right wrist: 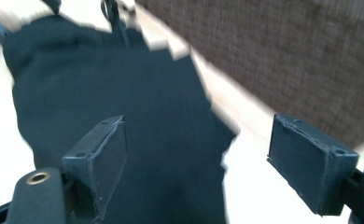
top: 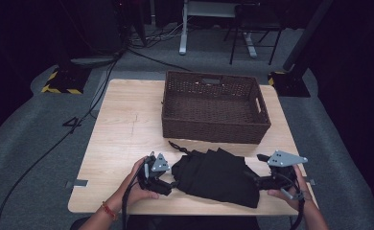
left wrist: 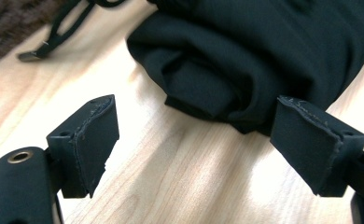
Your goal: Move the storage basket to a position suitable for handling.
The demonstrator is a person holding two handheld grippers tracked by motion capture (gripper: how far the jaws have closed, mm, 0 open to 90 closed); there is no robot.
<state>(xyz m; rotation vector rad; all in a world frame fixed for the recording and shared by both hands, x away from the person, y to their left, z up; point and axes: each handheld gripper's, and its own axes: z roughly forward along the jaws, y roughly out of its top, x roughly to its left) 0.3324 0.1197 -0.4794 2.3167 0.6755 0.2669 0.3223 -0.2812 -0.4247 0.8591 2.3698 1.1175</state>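
Left claw (top: 168, 184) is spread wide, jaws apart with bare wood between them, poised just beside the rolled left edge of the black garment (top: 218, 176) near the table's (top: 122, 134) front edge. Right claw (top: 254, 176) is gaping too, nothing pinched, one jaw over the cloth's right end and the other over pale wood; its own view is blurred, so contact is hard to call.

The garment: one piece, plain black fabric, loosely folded into a rumpled slab, its left side curled into soft rolls in the left gripper view (left wrist: 245, 51). A thin black strap (top: 178, 146) snakes out of its back left corner toward the basket.

One wicker basket (top: 214, 125), dark brown, rectangular, with cut-out handles, sits at the middle of the table's far edge, its front wall close behind the garment.

Two hands, two claws, one at each end of the cloth. Off the table, cables run over grey floor on the left.
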